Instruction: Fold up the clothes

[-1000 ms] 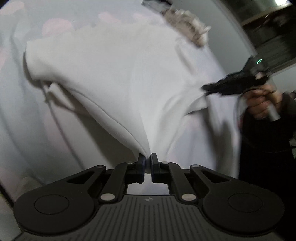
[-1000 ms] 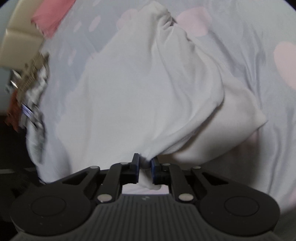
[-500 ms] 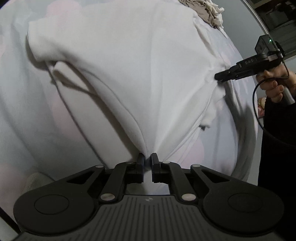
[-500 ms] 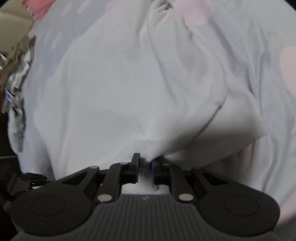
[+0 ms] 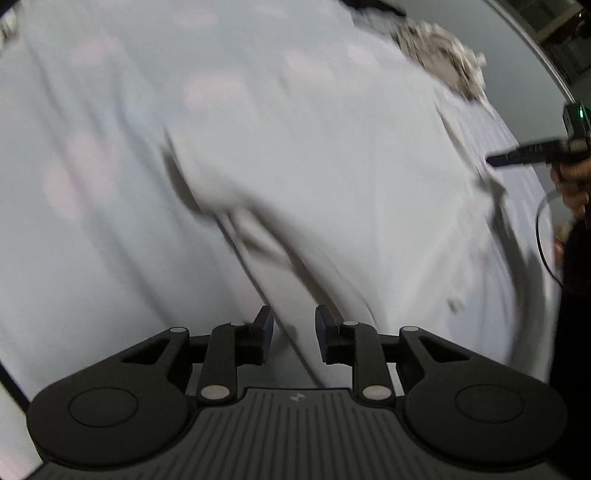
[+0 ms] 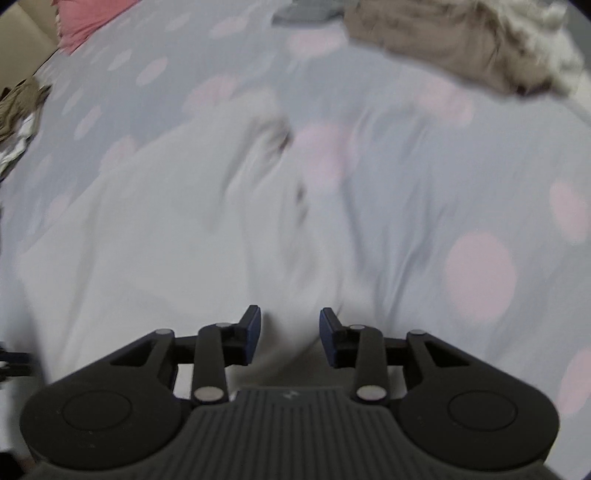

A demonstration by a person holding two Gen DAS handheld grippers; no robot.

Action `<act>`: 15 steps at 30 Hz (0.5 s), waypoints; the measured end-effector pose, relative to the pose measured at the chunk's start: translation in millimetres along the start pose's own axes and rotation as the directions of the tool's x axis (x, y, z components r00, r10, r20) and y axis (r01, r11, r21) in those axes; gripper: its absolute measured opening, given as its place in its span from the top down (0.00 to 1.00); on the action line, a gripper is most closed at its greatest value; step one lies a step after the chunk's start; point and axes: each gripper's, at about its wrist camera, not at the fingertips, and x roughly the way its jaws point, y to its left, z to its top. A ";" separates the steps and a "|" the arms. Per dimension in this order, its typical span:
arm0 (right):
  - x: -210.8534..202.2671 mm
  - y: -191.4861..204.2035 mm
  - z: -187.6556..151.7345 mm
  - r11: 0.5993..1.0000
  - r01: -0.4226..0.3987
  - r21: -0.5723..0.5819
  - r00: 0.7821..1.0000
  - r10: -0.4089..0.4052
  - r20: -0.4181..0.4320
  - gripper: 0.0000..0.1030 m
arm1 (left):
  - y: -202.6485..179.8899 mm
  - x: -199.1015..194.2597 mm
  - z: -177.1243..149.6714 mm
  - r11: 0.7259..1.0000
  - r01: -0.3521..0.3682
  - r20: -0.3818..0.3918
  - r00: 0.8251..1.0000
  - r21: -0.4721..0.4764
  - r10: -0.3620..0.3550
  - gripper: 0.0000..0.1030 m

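Note:
A white garment [image 5: 325, 177] lies spread on the bed, blurred by motion in both views. My left gripper [image 5: 293, 326] is open, its jaws apart over a folded edge of the cloth that runs between them. The right gripper [image 6: 290, 328] is open too, with the white garment [image 6: 166, 229] lying loose below and ahead of it. In the left wrist view the right gripper [image 5: 517, 157] shows at the far right edge, held by a hand [image 5: 570, 184], just off the garment's far side.
The bed sheet [image 6: 461, 177] is pale grey with pink dots. A beige and white pile of clothes [image 6: 472, 44] lies at the back right, a pink item [image 6: 85, 18] at the back left, more clothes [image 6: 18, 110] at the left edge. A dark sleeve [image 5: 576, 295] stands right.
Both grippers were shut on the white garment and held it up; now both are open and the garment has dropped flat onto the bed. The views are blurred by motion.

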 end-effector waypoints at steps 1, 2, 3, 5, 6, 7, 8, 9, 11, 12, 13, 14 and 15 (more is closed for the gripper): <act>1.7 -1.7 4.6 1.000 0.017 -0.017 0.999 -0.016 0.032 0.63 | 1.2 -2.9 7.1 0.999 -0.039 0.043 0.998 0.019 0.038 0.77; 6.4 4.8 7.6 0.999 0.028 -0.035 0.998 -0.026 0.061 0.63 | -0.1 -4.0 15.5 0.995 -0.083 0.085 0.993 0.047 0.079 0.77; 8.2 2.5 12.7 0.998 0.041 -0.053 0.995 -0.036 0.092 0.63 | -1.8 -4.9 23.5 0.989 -0.125 0.124 0.986 0.076 0.115 0.76; 15.0 8.6 18.0 0.994 0.056 -0.094 0.988 -0.042 0.150 0.62 | -7.3 -4.0 40.0 0.973 -0.187 0.190 0.969 0.134 0.160 0.75; 18.4 15.3 24.6 0.992 0.060 -0.113 0.985 -0.041 0.167 0.61 | -10.3 -3.1 48.5 0.963 -0.215 0.223 0.959 0.161 0.177 0.73; 23.6 18.2 23.1 0.989 0.068 -0.134 0.982 -0.042 0.182 0.60 | -14.5 -0.4 55.9 0.955 -0.232 0.248 0.951 0.185 0.183 0.69; 30.4 23.4 23.2 0.986 0.073 -0.147 0.982 -0.046 0.183 0.61 | -20.2 4.6 62.1 0.951 -0.232 0.265 0.949 0.206 0.174 0.62; 39.7 30.8 26.6 0.985 0.077 -0.155 0.985 -0.051 0.164 0.66 | -22.3 9.2 65.5 0.947 -0.233 0.269 0.948 0.220 0.171 0.60; 51.1 23.0 25.9 0.987 0.071 -0.141 0.989 -0.051 0.142 0.92 | -17.6 17.8 65.2 0.944 -0.241 0.249 0.951 0.228 0.182 0.60; 47.6 20.1 24.8 0.990 0.064 -0.123 0.989 -0.046 0.143 0.93 | -15.2 22.2 65.0 0.942 -0.244 0.239 0.953 0.232 0.188 0.61; 43.2 15.1 24.0 0.993 0.064 -0.101 0.988 -0.049 0.144 0.94 | -12.8 26.5 64.9 0.940 -0.247 0.228 0.954 0.236 0.194 0.63; 38.8 10.1 23.3 0.995 0.065 -0.078 0.988 -0.053 0.145 0.94 | -10.4 30.8 64.7 0.938 -0.251 0.218 0.955 0.240 0.200 0.65; 34.3 5.1 22.6 0.996 0.065 -0.055 0.988 -0.056 0.146 0.94 | -8.0 35.1 64.6 0.936 -0.254 0.208 0.956 0.244 0.205 0.66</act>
